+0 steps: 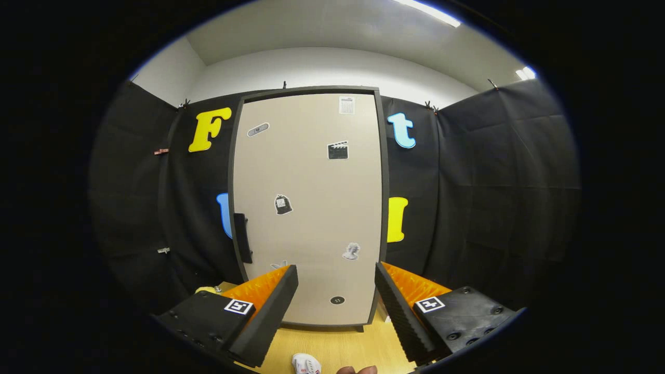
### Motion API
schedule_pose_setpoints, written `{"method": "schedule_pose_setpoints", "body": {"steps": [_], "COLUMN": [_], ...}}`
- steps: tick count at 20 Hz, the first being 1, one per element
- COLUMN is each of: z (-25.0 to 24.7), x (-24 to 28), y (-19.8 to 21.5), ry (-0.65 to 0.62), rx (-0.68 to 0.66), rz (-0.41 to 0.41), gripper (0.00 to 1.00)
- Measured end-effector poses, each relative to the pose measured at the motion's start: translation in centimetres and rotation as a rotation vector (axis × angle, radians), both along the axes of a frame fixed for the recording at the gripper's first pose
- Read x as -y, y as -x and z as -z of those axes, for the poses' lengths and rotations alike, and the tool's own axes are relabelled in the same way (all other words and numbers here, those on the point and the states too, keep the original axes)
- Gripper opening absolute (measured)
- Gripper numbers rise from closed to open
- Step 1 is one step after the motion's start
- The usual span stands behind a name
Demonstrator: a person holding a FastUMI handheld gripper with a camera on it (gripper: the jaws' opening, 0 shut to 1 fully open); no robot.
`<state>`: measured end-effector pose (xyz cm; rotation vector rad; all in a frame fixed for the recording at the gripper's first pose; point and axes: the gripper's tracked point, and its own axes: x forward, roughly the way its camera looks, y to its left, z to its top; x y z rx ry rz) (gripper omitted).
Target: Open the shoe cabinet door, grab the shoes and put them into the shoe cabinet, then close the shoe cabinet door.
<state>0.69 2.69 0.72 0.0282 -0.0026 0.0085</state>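
The shoe cabinet (310,208) stands upright straight ahead against the black cloth wall. Its beige door is shut, framed in dark grey and dotted with small stickers. A dark handle (242,238) sits on the door's left edge at about mid height. My gripper (336,275) is open, fingers spread wide with nothing between them, and the lower part of the door shows in the gap. The toe of a white shoe (306,363) lies on the wooden floor (343,345) below the fingers, close to me.
Black cloth walls close in the booth on the left, right and behind the cabinet. A small yellow object (208,290) peeks out behind the left finger. A brownish thing (357,370) shows beside the white shoe at the near floor edge.
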Motion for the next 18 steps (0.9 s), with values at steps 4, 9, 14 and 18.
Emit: {"method": "schedule_pose_setpoints", "body": {"steps": [4, 9, 14, 18], "z": [-0.7, -0.4, 1.0, 2.7], "x": [-4.2, -10.1, -15.1, -18.3], "y": [-1.8, -5.4, -10.2, -13.9], "ry": [-0.012, -0.015, -0.043, -0.014], "rx": [0.015, 0.028, 0.012, -0.009], "rz": [-0.042, -0.102, -0.13, -0.122], "gripper": [0.98, 0.98, 0.98, 0.98]}}
